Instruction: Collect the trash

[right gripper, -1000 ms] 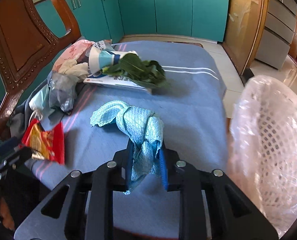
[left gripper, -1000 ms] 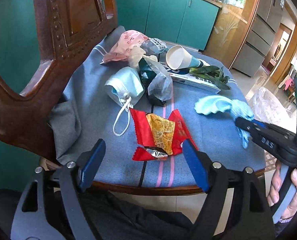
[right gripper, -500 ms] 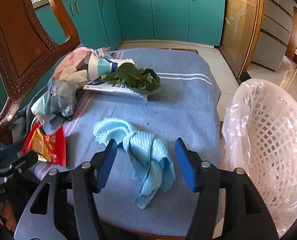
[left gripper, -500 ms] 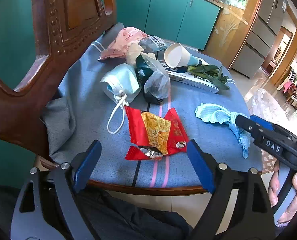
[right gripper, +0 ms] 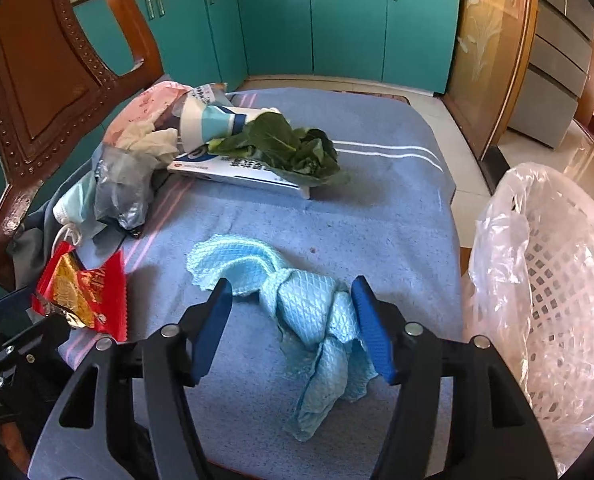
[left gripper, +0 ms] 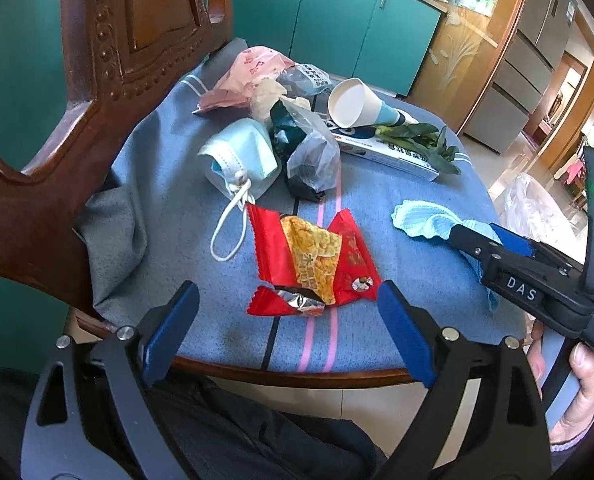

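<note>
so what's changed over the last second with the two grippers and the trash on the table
The right gripper let go of the light blue cloth: its jaws were clamped on it and now stand open, the cloth slumped on the blue table cover between them. The left gripper is opening wider around the red snack wrapper, not gripping it. The mask, cup, box, greens and lined basket stayed put.

You have a torn red snack wrapper (left gripper: 313, 264) lying flat near the front edge of the tabletop (left gripper: 169, 184). A crumpled light-blue cloth (right gripper: 305, 312) lies to its right, beside the plastic-lined white basket (right gripper: 553, 304). A mask (left gripper: 241, 156), bags, a paper cup (left gripper: 357, 104) and greens (right gripper: 289, 148) are piled behind.
</note>
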`<state>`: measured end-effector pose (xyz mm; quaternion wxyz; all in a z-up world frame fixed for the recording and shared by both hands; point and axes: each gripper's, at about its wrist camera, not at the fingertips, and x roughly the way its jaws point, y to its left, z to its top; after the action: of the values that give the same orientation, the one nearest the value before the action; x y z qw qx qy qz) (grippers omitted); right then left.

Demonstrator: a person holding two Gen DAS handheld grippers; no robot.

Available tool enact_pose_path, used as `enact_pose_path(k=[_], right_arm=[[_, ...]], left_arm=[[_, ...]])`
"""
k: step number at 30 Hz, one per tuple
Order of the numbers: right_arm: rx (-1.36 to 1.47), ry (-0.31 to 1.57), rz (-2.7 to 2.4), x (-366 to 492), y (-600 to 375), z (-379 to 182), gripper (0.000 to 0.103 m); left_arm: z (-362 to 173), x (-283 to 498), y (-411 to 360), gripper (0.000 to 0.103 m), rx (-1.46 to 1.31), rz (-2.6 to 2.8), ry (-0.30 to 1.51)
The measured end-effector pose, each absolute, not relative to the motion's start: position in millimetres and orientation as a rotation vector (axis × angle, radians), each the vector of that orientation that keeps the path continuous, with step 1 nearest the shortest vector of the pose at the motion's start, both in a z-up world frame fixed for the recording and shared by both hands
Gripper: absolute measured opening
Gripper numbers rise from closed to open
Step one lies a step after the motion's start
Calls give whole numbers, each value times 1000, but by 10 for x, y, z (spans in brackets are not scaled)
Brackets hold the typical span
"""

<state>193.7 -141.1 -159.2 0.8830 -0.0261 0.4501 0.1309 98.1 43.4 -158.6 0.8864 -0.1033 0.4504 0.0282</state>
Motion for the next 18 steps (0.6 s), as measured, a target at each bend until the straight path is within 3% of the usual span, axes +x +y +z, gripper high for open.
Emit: enact_pose_path(k=[13,18], right_arm=[[-105,947,246,1910,-1346,-1705,61],[-110,941,232,1910,-1359,-1713,49]], left_arm=[[-1603,964,419,92,-214,53,946],[-1605,968,414,93,-215,52,948]])
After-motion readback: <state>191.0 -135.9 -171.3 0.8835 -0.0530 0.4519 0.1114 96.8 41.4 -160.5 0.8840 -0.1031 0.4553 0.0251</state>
